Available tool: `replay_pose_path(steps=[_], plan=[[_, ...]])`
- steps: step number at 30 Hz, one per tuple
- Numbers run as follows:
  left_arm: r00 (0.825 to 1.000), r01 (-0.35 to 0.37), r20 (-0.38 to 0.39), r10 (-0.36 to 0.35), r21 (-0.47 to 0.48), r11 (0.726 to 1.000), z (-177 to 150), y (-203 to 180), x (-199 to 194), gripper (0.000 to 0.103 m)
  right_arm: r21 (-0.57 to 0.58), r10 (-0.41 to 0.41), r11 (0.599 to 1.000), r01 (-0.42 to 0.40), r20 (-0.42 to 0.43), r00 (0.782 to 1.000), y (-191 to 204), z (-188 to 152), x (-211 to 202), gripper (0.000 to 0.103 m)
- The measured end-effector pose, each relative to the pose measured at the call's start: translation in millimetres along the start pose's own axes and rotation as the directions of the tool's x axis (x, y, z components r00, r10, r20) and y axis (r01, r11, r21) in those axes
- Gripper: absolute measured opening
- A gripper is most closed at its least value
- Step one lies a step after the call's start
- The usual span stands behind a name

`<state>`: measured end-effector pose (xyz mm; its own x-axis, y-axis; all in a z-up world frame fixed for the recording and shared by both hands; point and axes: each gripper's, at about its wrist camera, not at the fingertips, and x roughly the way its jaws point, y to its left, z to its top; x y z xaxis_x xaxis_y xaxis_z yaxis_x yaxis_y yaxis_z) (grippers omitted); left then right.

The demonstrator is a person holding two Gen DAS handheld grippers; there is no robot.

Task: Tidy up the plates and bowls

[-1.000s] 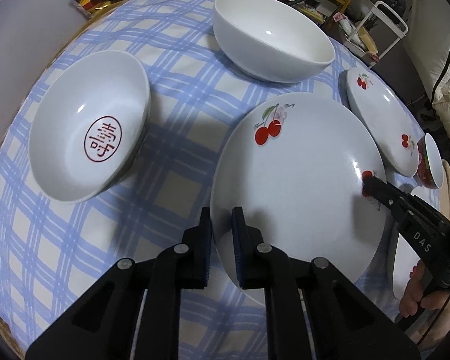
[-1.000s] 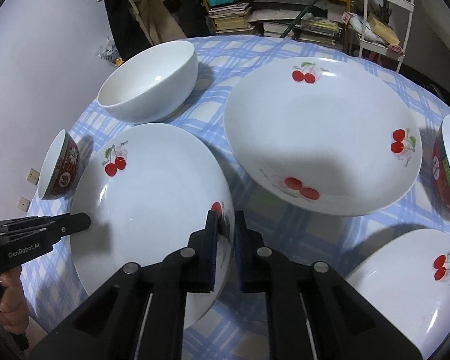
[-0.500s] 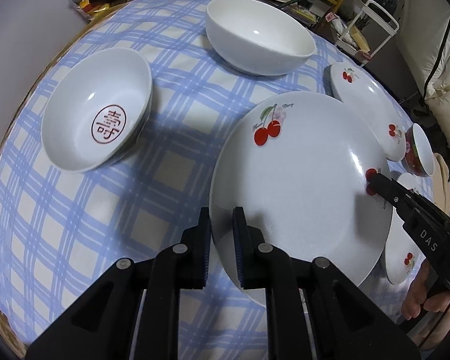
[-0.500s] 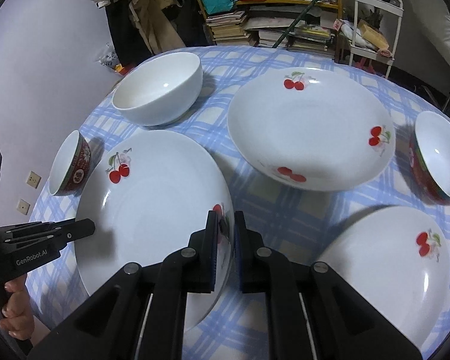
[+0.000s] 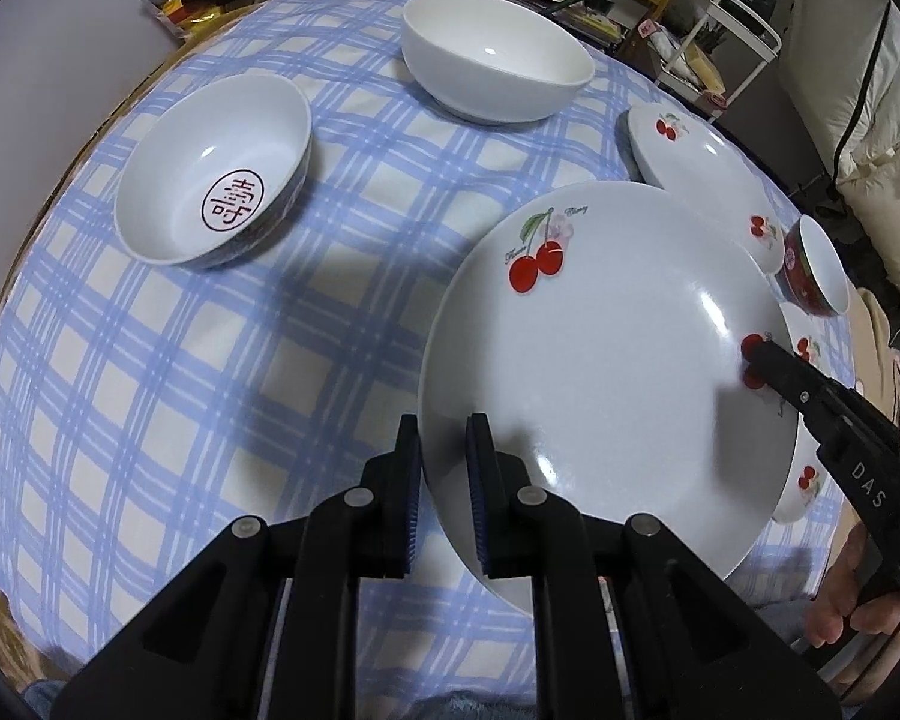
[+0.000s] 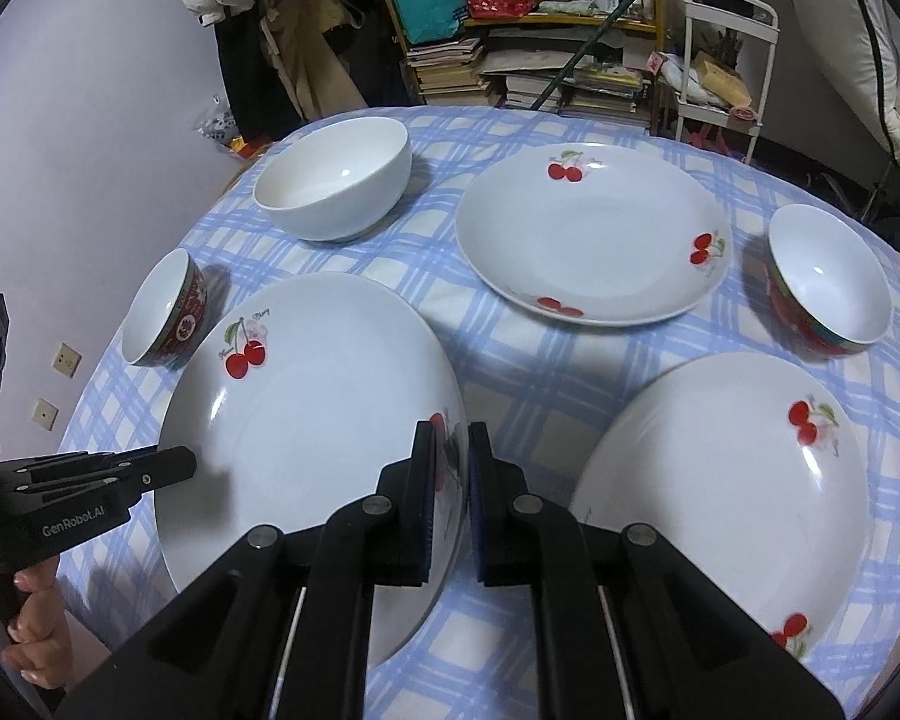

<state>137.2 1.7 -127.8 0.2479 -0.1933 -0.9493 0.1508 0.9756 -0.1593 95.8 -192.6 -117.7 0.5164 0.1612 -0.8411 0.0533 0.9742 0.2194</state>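
Covering the round table, a blue-checked cloth (image 5: 222, 396) carries all the crockery, and each camera catches a different part of it.

Largest of the pieces is the held cherry plate (image 5: 606, 372), lifted clear of the cloth and tilted, gripped at opposite edges by both tools. In the left wrist view the left gripper (image 5: 444, 480) pinches the plate's near rim between its blue pads, while the right gripper (image 5: 810, 402) reaches in from the right side and bites the rim at a cherry print. The right wrist view reverses this: the right gripper (image 6: 450, 480) clamps the rim close up, jaws nearly together with only the thin edge between them, and the left gripper (image 6: 126, 474) enters from the left, a hand (image 6: 30, 624) wrapped round its handle.

Only the right wrist view shows two further cherry plates whole: one far plate (image 6: 591, 234) flat on the cloth and one near plate (image 6: 726, 498) just right of the fingers. The left camera sees mere slivers of them behind the held plate.

A plain white bowl (image 5: 495, 57) sits at the far side in both views.

The left camera alone shows inside the stamped bowl (image 5: 213, 162), revealing a red round seal; the right camera shows its red patterned outside instead.

A second red bowl (image 6: 825, 282) stands at the right edge.
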Motion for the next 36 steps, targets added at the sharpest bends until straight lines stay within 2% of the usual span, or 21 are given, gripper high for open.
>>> replay_pose_path(steps=[7,13,17,29,36], plan=[[1.0,-0.007,-0.009,0.007,0.018,1.0,-11.2,-3.7,-6.1,0.014,0.017,-0.006,1.0,0.007,-0.016,1.0,-3.0,-13.3,-8.7,0.009],[0.999,-0.012,-0.047,0.014,0.034,0.999,-16.7,-8.8,2.3,0.014,0.03,-0.026,0.999,0.028,-0.046,0.999,-7.4,-22.2,-7.1,0.009],[0.997,-0.031,-0.064,0.035,0.061,0.998,-18.7,-15.2,8.6,0.014,0.036,-0.042,0.998,0.045,-0.069,0.997,-11.1,-25.1,-2.1,0.01],[0.99,-0.054,-0.124,0.061,0.059,0.997,-13.0,-13.5,31.6,0.014,0.016,-0.085,0.996,0.088,-0.159,0.984,-9.5,-31.2,24.9,0.011],[0.991,-0.038,-0.128,0.046,0.061,0.997,-12.7,-15.4,31.7,0.014,0.016,-0.116,0.992,0.122,-0.195,0.974,-11.4,-34.8,31.4,0.013]])
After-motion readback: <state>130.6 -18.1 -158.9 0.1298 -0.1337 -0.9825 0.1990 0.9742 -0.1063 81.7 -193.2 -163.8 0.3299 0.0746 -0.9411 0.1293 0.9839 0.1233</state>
